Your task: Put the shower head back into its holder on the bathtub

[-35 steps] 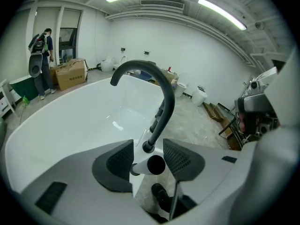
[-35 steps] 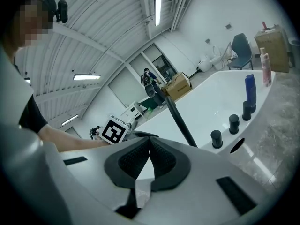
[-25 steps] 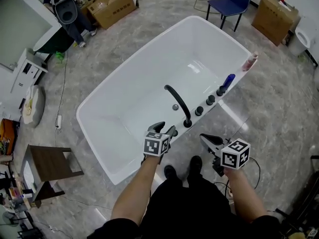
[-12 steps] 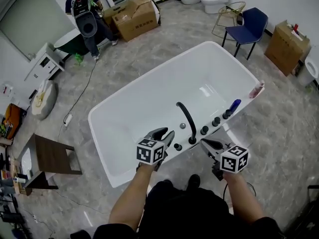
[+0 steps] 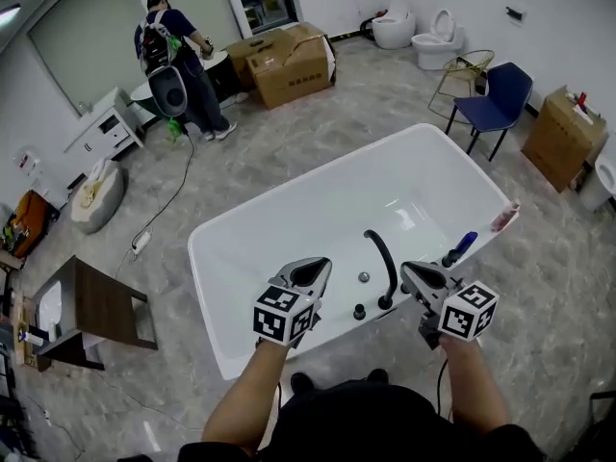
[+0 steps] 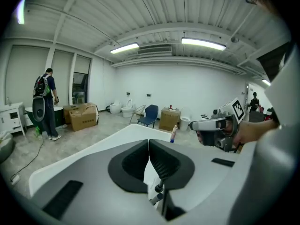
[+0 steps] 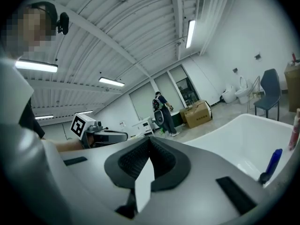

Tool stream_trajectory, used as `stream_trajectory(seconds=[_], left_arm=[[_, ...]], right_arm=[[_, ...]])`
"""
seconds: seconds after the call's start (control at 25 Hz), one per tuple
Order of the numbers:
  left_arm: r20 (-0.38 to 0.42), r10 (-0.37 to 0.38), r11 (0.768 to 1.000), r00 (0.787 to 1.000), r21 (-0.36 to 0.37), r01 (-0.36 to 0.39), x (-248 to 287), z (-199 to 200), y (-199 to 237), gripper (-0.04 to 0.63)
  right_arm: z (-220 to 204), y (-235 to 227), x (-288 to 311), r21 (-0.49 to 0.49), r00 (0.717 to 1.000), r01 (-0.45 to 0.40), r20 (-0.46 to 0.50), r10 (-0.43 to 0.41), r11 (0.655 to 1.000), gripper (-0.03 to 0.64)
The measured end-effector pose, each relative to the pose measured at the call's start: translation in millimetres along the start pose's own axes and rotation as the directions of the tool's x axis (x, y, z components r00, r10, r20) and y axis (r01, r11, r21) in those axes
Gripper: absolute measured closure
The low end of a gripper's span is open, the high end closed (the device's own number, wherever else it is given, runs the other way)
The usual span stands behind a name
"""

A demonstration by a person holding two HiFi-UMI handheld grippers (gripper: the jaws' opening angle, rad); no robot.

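The white bathtub (image 5: 289,198) lies slantwise below me. On its near rim stand a curved black spout (image 5: 380,253) and small black knobs (image 5: 359,311). A slim blue wand (image 5: 465,246), which looks like the shower head, stands in a black socket further along that rim; it shows again as the blue wand (image 7: 274,163). My left gripper (image 5: 310,269) hovers above the near rim, jaws shut on nothing (image 6: 149,144). Right of the spout my right gripper (image 5: 416,275) hangs, also shut and empty (image 7: 150,142); it hides part of the rim.
A pink bottle (image 5: 505,218) stands at the tub's right corner. A person with a backpack (image 5: 178,56) stands far left by cardboard boxes (image 5: 289,61). A blue chair (image 5: 500,94), toilets (image 5: 438,37), a wooden side table (image 5: 91,311) and a floor cable (image 5: 168,200) surround the tub.
Both grippers have risen from the tub's near rim. The left jaws, open a second ago, are shut now. My view has tilted up and takes in more of the room.
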State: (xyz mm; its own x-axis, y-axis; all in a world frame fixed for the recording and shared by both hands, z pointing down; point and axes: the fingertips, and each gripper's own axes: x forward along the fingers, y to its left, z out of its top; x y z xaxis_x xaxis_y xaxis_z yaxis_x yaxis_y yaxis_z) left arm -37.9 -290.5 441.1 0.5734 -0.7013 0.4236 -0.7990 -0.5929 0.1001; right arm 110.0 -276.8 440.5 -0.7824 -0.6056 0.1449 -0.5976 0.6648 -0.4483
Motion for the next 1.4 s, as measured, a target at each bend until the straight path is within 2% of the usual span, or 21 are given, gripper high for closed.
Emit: stream_trajectory(seconds=[0.2, 0.32, 0.44, 0.6, 0.84, 1.04, 1.4], left_arm=[[0.091, 0.012, 0.999, 0.996, 0.031, -0.015, -43.4, 35.5, 33.6, 0.578], [0.162, 0.04, 0.999, 0.986, 0.021, -0.044, -64.3, 55.7, 55.2, 0.58], [0.218, 0.025, 1.0, 0.976, 0.006, -0.027, -81.4, 70.4, 67.0, 0.58], [0.27, 0.022, 0.999, 0.963, 0.038, -0.033, -99.1, 83.1, 83.0, 0.58], [0.306, 0.0, 0.997, 0.952, 0.075, -0.024, -107.2, 86.3, 91.6, 0.578], [0.353, 0.008, 0.999, 0.936, 0.047, -0.026, -109.7, 96.1, 90.3, 0.577], [0.332, 0.025, 0.999, 0.943, 0.033, -0.039, -108.5, 97.0, 96.8, 0.577]], right_arm=[[42.9, 37.4, 24.7, -0.113, 0.996, 0.008, 0.084, 0.001, 0.994, 0.601], [62.8, 59.9, 37.6, -0.186, 0.994, 0.019, 0.11, 0.001, 0.982, 0.601], [81.6, 80.3, 42.8, -0.235, 0.989, 0.05, 0.147, -0.016, 0.971, 0.601], [96.4, 98.5, 50.2, -0.28, 0.984, 0.081, 0.177, -0.031, 0.957, 0.601], [100.8, 109.0, 63.2, -0.29, 0.985, 0.072, 0.171, -0.022, 0.954, 0.601], [101.0, 113.9, 71.0, -0.304, 0.988, 0.049, 0.157, 0.0, 0.952, 0.601], [104.6, 114.3, 76.3, -0.305, 0.988, 0.039, 0.156, 0.01, 0.951, 0.601]])
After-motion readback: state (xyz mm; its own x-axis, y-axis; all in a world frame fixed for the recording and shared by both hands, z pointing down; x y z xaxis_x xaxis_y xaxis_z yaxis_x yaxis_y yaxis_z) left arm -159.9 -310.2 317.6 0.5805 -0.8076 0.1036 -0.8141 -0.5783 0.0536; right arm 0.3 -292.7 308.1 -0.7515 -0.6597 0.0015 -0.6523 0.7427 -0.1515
